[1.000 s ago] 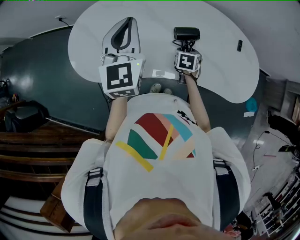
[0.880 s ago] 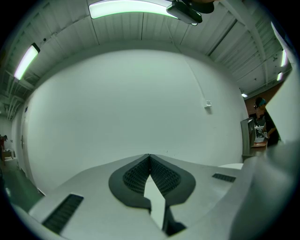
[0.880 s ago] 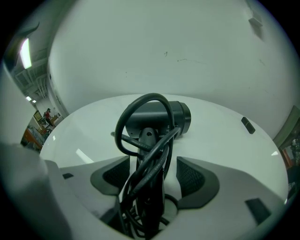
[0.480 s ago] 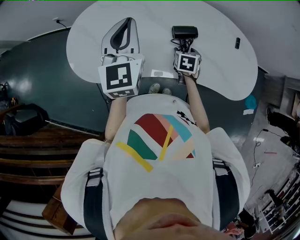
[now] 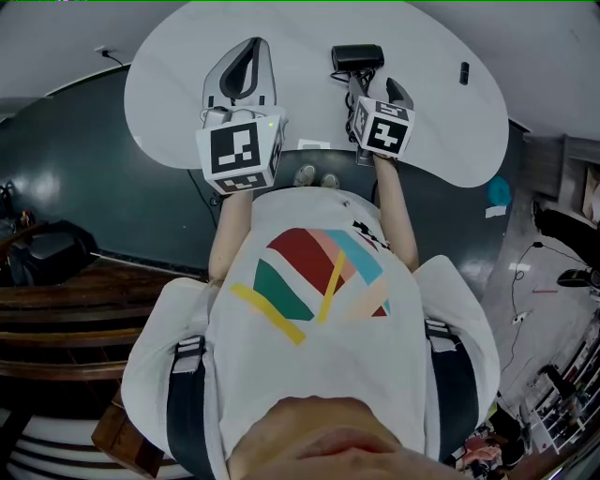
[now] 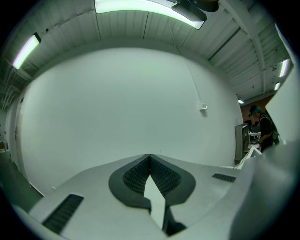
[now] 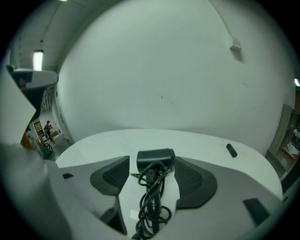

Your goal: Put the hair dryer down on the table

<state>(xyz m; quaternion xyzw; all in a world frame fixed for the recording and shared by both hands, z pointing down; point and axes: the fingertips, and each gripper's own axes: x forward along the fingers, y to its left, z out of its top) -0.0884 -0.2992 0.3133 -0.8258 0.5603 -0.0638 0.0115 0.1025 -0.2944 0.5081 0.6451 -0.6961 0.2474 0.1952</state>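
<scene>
nearest the cam: person's white shirt (image 5: 319, 309) w/ a red/teal/yellow stripe graphic. only markings on the rig are the black square markers on each gripper's cube.

left gripper (image 5: 253, 45) is held level over the near-left part of the table (image 5: 441, 112). its jaws are closed tip to tip, nothing btwn them.

right gripper (image 5: 377, 92) is tilted down above the table, jaws spread wide and just been opening. hair dryer (image 5: 356, 58) shows btwn them in the right gripper view, but the pads are clear of it.

dryer is black, lying flat on the tabletop just past the right gripper. its cord (image 7: 152, 201) is bunched in loops on the near side, toward the person. any brand on the body is too small to tell.

small white tag (image 5: 314, 144) at the table's near edge, print too small to read. farther right, a small dark object (image 5: 464, 72) lies alone, well apart from the dryer.

table is white, rounded, matte. floor (image 5: 122, 206) is dark grey-green.

beyond: plain white wall (image 7: 159, 70) w/ a small box (image 7: 236, 47) mounted high and a ceiling strip light (image 6: 140, 5). a person (image 6: 262, 126) stands far off at the right edge of the left gripper view.
</scene>
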